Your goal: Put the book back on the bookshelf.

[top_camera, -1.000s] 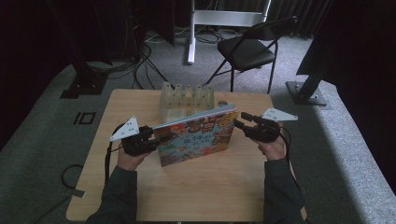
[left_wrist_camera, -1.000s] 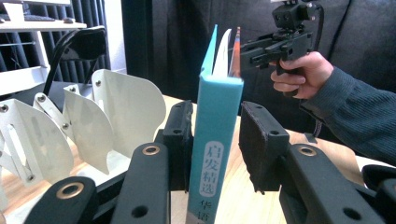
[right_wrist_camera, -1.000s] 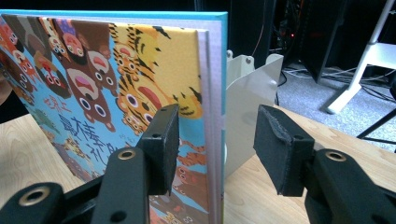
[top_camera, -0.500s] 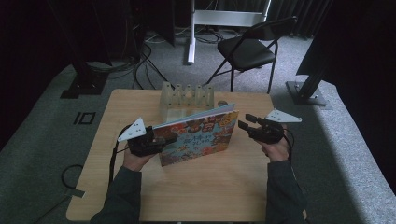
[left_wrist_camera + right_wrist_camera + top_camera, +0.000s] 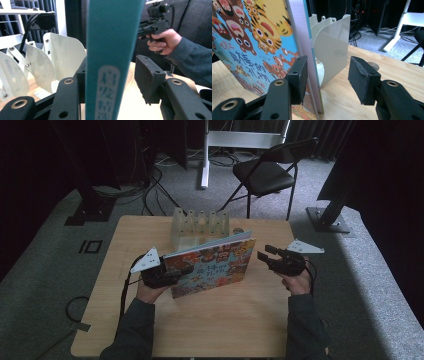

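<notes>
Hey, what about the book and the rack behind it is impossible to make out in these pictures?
- Book back cover: faces away in the high view.
- Rack lower part: hidden behind the book in the high view.
- Spine lettering: cut off by the bottom edge in the left gripper view.
- Cover title: partly behind the right tool's jaw.

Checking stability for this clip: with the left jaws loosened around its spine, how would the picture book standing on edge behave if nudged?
The picture book is thin and stands on its edge, so it would probably tip over easily. It leans toward the white rack, which might catch it. Its cover looks flat and stiff, likely not floppy.
</notes>
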A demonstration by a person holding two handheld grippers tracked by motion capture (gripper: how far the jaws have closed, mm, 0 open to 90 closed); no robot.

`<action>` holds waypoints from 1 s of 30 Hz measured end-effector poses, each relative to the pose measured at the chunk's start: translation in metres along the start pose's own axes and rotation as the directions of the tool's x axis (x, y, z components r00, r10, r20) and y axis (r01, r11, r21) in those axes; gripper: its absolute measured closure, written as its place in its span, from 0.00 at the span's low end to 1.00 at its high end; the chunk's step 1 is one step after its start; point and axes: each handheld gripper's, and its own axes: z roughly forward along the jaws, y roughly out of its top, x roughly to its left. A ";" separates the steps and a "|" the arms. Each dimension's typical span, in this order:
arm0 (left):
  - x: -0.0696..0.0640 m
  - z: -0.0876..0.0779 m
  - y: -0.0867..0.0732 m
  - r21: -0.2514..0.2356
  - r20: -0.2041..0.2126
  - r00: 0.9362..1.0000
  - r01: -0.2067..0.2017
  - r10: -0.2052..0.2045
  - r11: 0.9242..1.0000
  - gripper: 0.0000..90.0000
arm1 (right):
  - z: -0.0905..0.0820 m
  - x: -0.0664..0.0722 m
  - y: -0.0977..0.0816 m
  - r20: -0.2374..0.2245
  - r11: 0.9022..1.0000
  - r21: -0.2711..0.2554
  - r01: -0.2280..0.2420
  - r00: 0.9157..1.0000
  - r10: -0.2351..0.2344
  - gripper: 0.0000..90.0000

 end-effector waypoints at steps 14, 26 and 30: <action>-0.001 0.010 -0.006 0.021 -0.024 0.999 0.028 -0.027 0.999 0.49 | 0.000 -0.008 -0.017 -0.001 0.999 0.025 -0.038 0.999 0.038 0.53; 0.000 0.012 -0.009 0.029 -0.014 1.000 0.029 -0.028 0.999 0.62 | -0.003 -0.014 -0.031 0.013 0.997 0.038 -0.070 0.998 0.069 0.53; 0.001 0.013 -0.010 0.026 -0.014 0.999 0.030 -0.030 0.999 0.68 | -0.003 -0.016 -0.036 0.016 0.996 0.043 -0.079 0.997 0.078 0.53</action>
